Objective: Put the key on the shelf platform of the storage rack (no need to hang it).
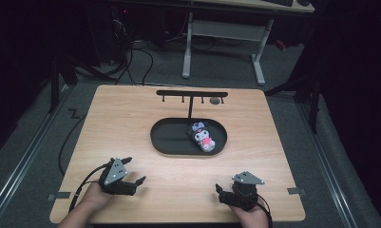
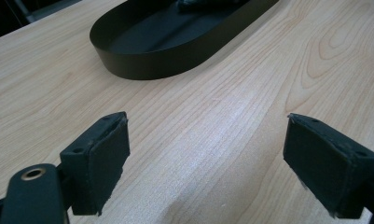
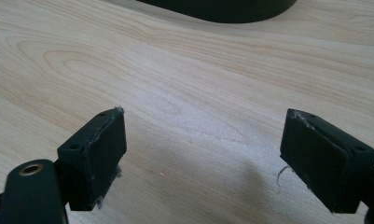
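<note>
Both the left gripper (image 1: 133,178) and right gripper (image 1: 224,192) are sitting near the counter's (image 1: 131,118) near edge, jaws wide apart, holding nothing. Plush toy (image 1: 202,134) is lying in the black tray (image 1: 169,140) mid-counter; a careless reach is risking shoving the tray or clipping the hook rack (image 1: 192,94).

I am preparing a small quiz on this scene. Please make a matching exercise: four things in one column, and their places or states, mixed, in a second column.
Things:
1. plush toy
2. black tray
3. hook rack
4. left tool

Places or states:
a. standing behind the tray
b. open, over bare wood
c. lying in the tray's right part
d. in the middle of the table

Pairs: 1-c, 2-d, 3-a, 4-b
</note>
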